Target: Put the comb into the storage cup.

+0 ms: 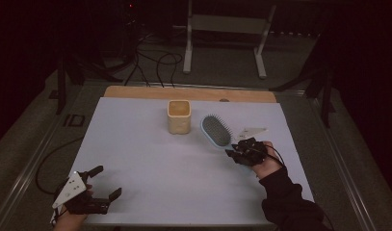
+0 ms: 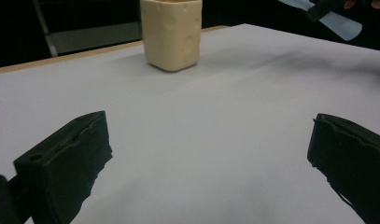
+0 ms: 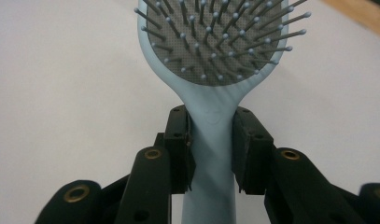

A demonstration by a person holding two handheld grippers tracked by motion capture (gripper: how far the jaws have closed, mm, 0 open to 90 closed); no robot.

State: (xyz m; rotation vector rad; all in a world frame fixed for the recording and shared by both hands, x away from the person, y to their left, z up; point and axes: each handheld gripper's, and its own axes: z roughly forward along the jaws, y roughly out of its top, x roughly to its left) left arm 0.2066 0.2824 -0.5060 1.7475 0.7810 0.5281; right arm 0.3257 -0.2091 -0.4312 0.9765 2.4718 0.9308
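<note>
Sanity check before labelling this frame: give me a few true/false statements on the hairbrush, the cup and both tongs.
1. The right tongs are clamped on the handle of the light blue hairbrush. True.
2. The hairbrush's bristles face down onto the table. False: they face up, toward the camera.
3. The left tongs hold the cream cup. False: their jaws stand wide apart with nothing between them, and the cup stands well beyond them.
4. The cup stands upright on the white sheet. True.
5. The hairbrush is inside the cup. False: it is to the right of the cup in the high view, apart from it.
</note>
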